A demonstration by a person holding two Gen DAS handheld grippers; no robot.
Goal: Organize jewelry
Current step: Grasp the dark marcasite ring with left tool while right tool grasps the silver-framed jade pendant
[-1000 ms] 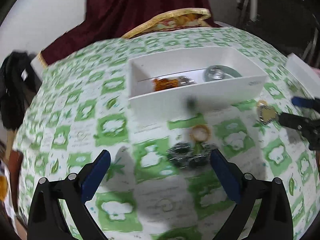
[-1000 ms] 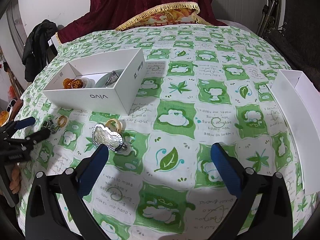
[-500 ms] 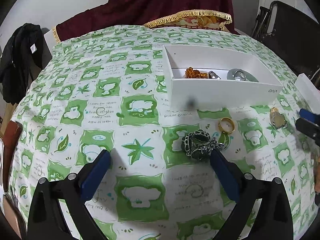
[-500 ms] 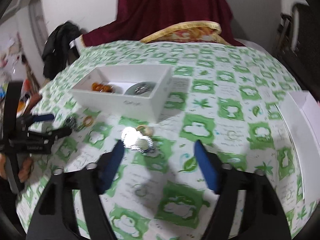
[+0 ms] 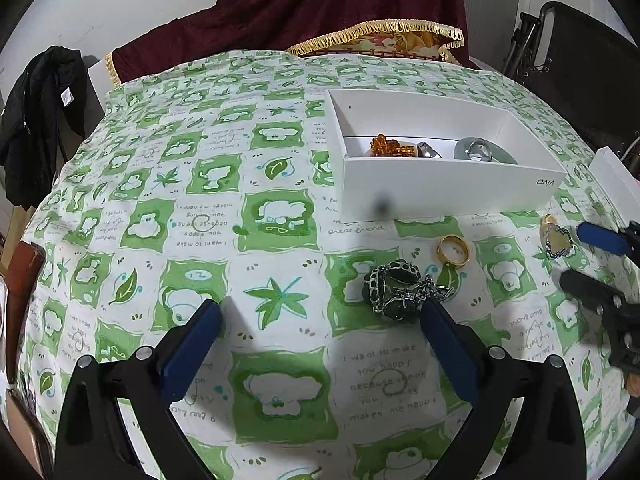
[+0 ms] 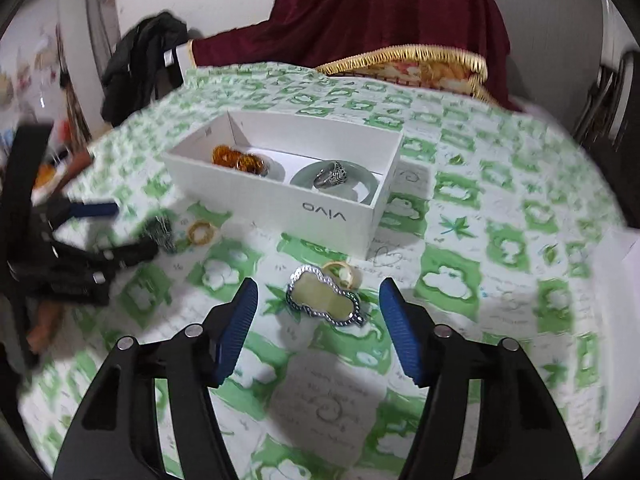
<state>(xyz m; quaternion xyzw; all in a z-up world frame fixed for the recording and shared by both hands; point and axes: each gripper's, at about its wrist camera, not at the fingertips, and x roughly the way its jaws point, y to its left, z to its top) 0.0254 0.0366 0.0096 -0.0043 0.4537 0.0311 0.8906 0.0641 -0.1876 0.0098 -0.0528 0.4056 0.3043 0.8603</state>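
A white box (image 5: pixel 448 194) (image 6: pixel 276 200) sits on the green-patterned cloth and holds amber beads (image 5: pixel 388 146) (image 6: pixel 238 159), a silver ring (image 6: pixel 331 174) and a pale bangle. In front of it lie a gold ring (image 5: pixel 453 250) (image 6: pixel 201 232), a dark green stone bracelet (image 5: pixel 396 286) (image 6: pixel 160 232) and a silver-framed cloud-shaped pendant (image 6: pixel 325 300) (image 5: pixel 557 240). My left gripper (image 5: pixel 320 324) is open, its right fingertip beside the dark bracelet. My right gripper (image 6: pixel 318 300) is open, and the pendant lies between its fingertips. A second gold ring (image 6: pixel 345 273) rests behind the pendant.
A white box lid (image 5: pixel 616 184) (image 6: pixel 612 256) lies at the right. Dark red cloth and a gold-fringed cushion (image 5: pixel 384 40) are at the table's far edge. A black garment (image 5: pixel 40 120) hangs at the left, and a black folding chair (image 5: pixel 580 60) stands at the right.
My right gripper has moved forward and down over the pendant, which now lies between its fingers. The left gripper has shifted left, so the dark bracelet now lies at its right fingertip.
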